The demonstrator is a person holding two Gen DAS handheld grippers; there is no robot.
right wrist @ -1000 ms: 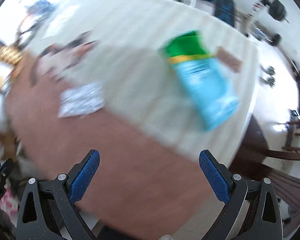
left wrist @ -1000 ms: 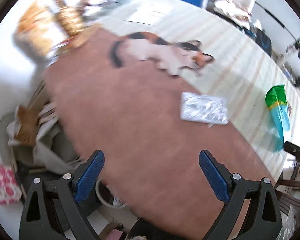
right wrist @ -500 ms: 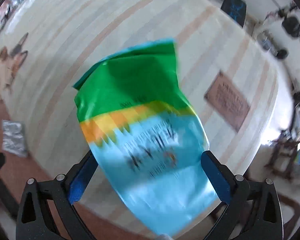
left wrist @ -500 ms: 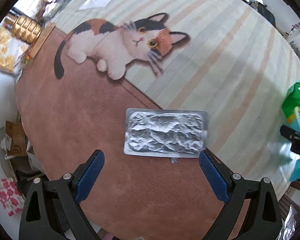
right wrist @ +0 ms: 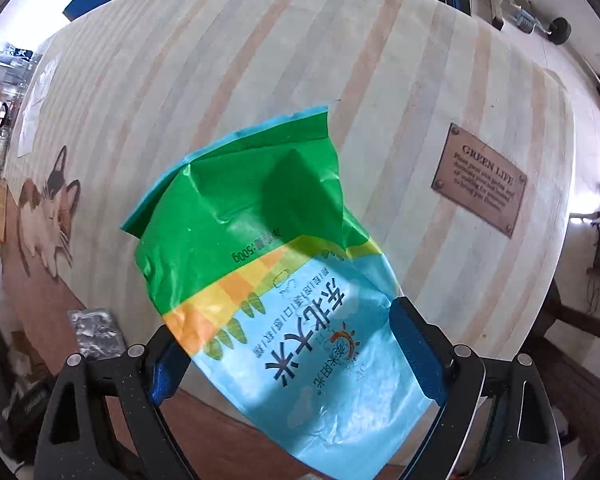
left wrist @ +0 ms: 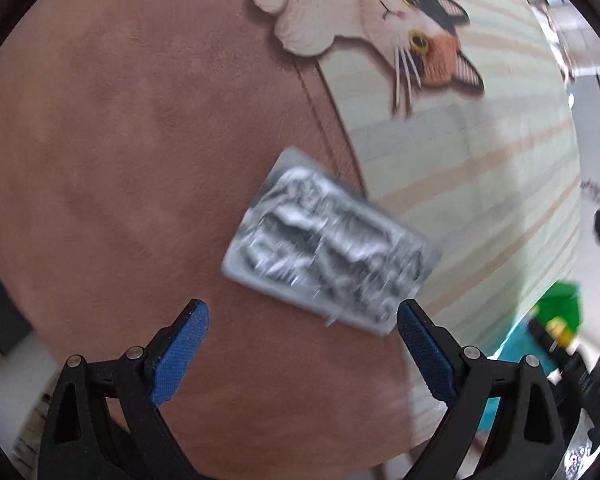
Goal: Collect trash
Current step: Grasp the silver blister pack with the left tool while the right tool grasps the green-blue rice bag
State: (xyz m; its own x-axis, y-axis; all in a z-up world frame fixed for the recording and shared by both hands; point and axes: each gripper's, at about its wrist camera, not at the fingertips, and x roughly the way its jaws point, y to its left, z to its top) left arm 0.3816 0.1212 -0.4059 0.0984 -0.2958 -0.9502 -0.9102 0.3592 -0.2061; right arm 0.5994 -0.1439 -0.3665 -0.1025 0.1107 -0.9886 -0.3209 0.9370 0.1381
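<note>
Left wrist — one foil pack, one bag

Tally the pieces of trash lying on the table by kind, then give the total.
Silver foil packs: 1
Green and blue plastic bags: 1
Total: 2
</note>
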